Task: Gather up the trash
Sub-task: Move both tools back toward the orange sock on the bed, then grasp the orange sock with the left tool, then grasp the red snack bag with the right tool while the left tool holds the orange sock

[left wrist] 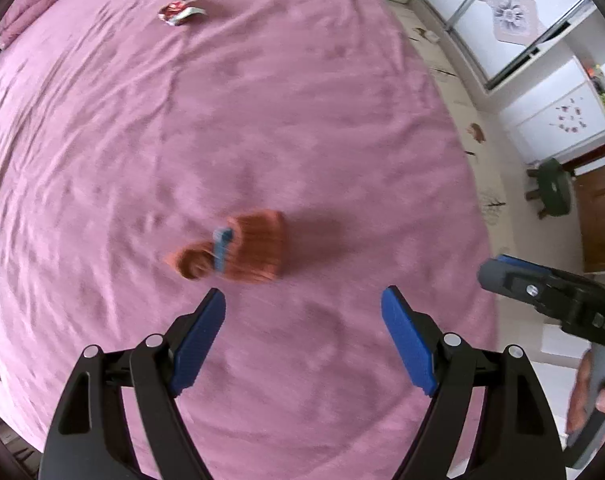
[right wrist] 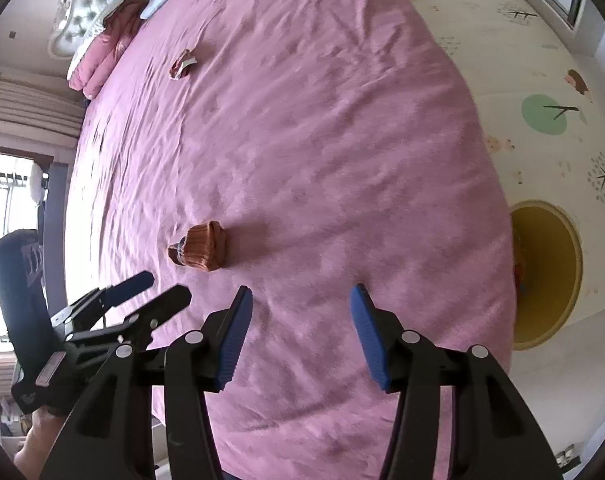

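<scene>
A crumpled orange-brown piece of trash (left wrist: 238,246) with a blue strip lies on the pink bedspread (left wrist: 262,100), just ahead and left of my open, empty left gripper (left wrist: 304,300). It also shows in the right wrist view (right wrist: 200,250), ahead and left of my open, empty right gripper (right wrist: 300,292). A crumpled red-and-white wrapper (left wrist: 180,11) lies far up the bed, also in the right wrist view (right wrist: 182,64). The left gripper (right wrist: 160,286) appears open at the left of the right wrist view; the right gripper (left wrist: 502,268) enters the left wrist view from the right.
Pink folded bedding (right wrist: 98,64) and a white tufted headboard (right wrist: 94,4) are at the bed's far end. A yellow round basket (right wrist: 546,272) stands on the patterned floor mat right of the bed. A green stool (left wrist: 552,186) and white wardrobes (left wrist: 514,20) stand on the other side.
</scene>
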`<state>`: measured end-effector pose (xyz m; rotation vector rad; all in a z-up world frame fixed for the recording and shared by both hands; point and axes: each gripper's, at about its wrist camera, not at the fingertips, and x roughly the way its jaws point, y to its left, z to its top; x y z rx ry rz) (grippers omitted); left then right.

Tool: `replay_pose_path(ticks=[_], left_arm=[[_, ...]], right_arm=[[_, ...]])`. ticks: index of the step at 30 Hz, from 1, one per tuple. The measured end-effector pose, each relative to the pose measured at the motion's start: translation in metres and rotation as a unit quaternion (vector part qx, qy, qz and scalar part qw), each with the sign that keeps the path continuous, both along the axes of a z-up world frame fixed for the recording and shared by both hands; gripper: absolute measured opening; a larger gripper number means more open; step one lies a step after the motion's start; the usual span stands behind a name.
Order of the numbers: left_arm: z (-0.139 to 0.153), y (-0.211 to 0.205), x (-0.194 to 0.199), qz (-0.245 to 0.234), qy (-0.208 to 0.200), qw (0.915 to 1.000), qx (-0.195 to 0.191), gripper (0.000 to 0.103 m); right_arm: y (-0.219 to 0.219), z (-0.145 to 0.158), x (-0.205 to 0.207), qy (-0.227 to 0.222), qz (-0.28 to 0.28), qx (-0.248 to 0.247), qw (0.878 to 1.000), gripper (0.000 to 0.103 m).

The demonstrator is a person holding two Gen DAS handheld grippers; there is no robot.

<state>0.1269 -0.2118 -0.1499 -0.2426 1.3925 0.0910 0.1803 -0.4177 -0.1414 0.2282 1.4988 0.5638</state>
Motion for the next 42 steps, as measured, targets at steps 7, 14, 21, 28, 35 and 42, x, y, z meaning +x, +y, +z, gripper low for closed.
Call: replay_pose_path(ticks=[7, 14, 21, 28, 35, 42], left_arm=[[-0.023, 0.029, 0.017, 0.014, 0.01, 0.9998, 0.014, 0.08], [-0.057, 0.03, 0.026, -0.003, 0.038, 0.9992, 0.013, 0.08], [-0.074, 0.043, 0.038, 0.008, 0.049, 0.9988, -0.001, 0.057], [-0.065, 0.073, 0.052, 0.018, 0.029, 0.9988, -0.034, 0.042], [-0.049, 0.125, 0.073, 0.059, -0.001, 0.9969, -0.052, 0.042], [-0.031, 0.181, 0.105, 0.097, -0.028, 0.9937, -0.048, 0.042]], right_arm=[[0.018, -0.013, 0.006, 0.011, 0.001, -0.001, 1.0, 0.051], [0.035, -0.025, 0.016, 0.02, 0.004, -0.005, 1.0, 0.052], [0.056, -0.028, 0.03, 0.003, 0.031, -0.026, 0.999, 0.052], [0.086, -0.031, 0.044, -0.009, 0.057, -0.036, 0.998, 0.052], [0.13, -0.033, 0.071, -0.012, 0.068, -0.029, 0.997, 0.052], [0.198, -0.03, 0.115, -0.034, 0.091, -0.02, 0.995, 0.052]])
